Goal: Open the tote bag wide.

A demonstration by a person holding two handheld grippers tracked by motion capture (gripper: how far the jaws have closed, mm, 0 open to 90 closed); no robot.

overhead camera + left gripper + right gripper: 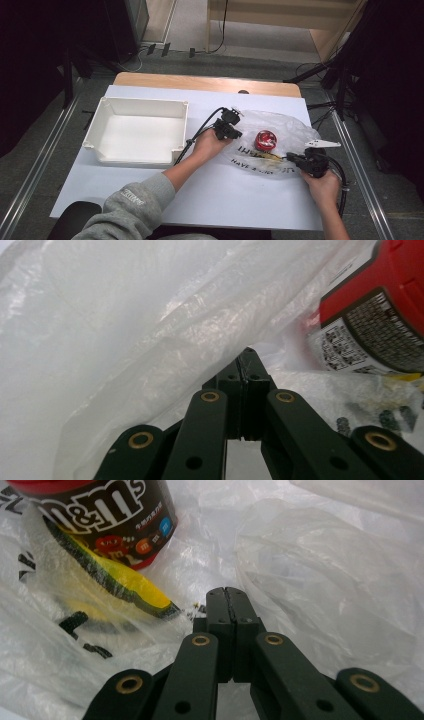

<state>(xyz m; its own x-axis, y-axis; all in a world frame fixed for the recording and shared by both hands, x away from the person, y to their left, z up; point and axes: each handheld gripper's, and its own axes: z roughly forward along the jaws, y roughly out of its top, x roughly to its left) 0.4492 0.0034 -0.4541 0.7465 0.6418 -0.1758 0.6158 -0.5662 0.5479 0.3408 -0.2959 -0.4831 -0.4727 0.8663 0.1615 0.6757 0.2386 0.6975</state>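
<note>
The left tool (247,360) and right tool (230,597) are each pressed together, pinching the clear plastic bag (280,132). The bag lies on the worktop (240,190), with a red candy tub (265,140) inside.

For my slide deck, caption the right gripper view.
Shut right tongs at a clear plastic bag, beside a red-lidded M&M's tub.

My jaws: matt black plastic, brass-coloured rivets (201,640). Bag (287,127): thin clear plastic film, crinkled, glossy, black print. Tub (265,139): glossy red lid, shiny printed label. Sponge (120,582): yellow foam, rough dark green scouring face. Tray (102,120): smooth white plastic. Table (240,190): matt white top, wood edge. My sleeve (132,207): grey knit cloth.
</note>
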